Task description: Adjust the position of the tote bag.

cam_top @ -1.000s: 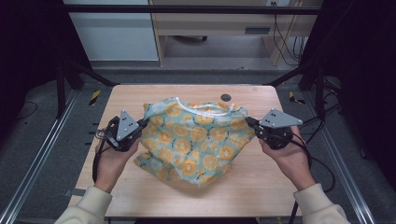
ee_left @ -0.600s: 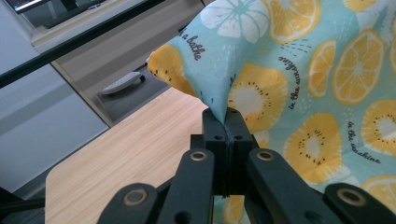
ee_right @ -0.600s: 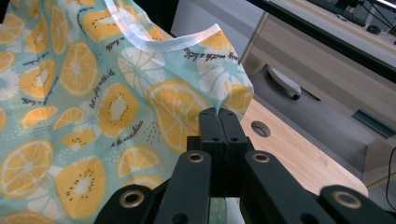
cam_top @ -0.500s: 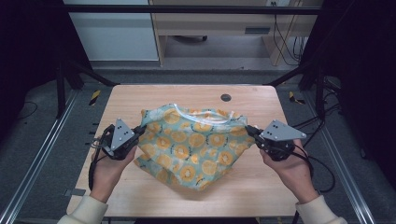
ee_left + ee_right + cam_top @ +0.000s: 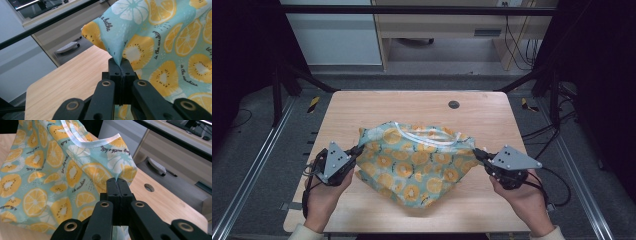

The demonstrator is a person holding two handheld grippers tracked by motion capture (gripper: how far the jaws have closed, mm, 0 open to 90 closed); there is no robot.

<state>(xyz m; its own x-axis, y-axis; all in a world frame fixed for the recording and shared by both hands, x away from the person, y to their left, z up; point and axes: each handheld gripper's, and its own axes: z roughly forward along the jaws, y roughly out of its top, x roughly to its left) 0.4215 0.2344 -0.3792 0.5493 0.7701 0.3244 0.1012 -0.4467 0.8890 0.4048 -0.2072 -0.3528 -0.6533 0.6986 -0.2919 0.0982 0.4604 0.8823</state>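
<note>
High view overhead facing forward, 2 gripper views close on cloth (image 5: 417, 160)

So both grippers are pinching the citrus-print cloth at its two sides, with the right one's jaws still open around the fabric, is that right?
Not quite: the right gripper is not open. In the right gripper view its jaws are pressed shut on the cloth, with a fold of fabric caught between them. The left gripper is likewise shut on the cloth's other side, and the high view shows it stretched between them.

- Fruit-print cloth (image 5: 417, 162) spans the table (image 5: 362, 107) middle, stretched between the left gripper (image 5: 358, 150) and right gripper (image 5: 477, 153).
- Far edge strip open; small round hole (image 5: 454, 104) only.
- Near corners bare beside the forearms.
</note>
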